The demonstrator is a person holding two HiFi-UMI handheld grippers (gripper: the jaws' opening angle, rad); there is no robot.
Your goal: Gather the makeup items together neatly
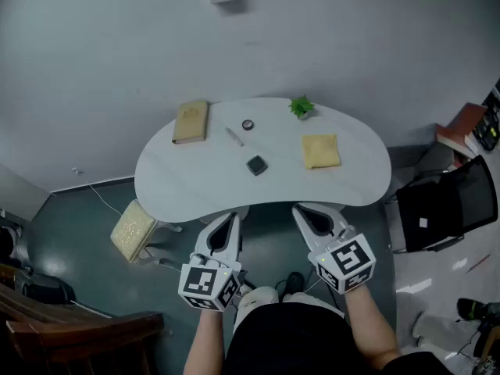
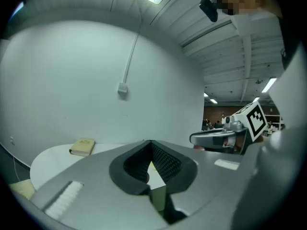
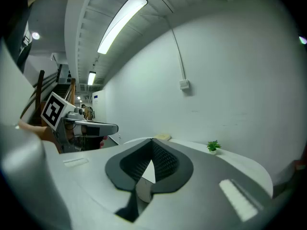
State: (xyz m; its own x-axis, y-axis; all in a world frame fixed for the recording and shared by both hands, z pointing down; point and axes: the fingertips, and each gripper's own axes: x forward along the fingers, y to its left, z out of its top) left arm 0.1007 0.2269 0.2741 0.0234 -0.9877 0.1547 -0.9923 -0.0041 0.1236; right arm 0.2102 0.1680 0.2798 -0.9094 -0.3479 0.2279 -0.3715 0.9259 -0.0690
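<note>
On the white curved table (image 1: pixel 187 182) lie a dark square compact (image 1: pixel 256 165), a small round pot (image 1: pixel 248 124) and a thin silver stick (image 1: pixel 233 137), spread around the middle. My left gripper (image 1: pixel 227 223) and right gripper (image 1: pixel 306 213) hover side by side just short of the table's near edge, both shut with nothing between the pads. In the left gripper view the left gripper (image 2: pixel 150 143) has its jaws closed tip to tip. In the right gripper view the right gripper (image 3: pixel 152 142) shows the same. The makeup items are hidden behind the jaws in both gripper views.
A tan book (image 1: pixel 191 122) lies at the table's back left, a yellow cloth (image 1: pixel 321 151) at the right, a small green plant (image 1: pixel 301 107) at the back. A black chair (image 1: pixel 437 205) stands right of the table, a yellow cushion (image 1: pixel 133 229) below its left end, a wooden chair (image 1: pixel 70 319) near left.
</note>
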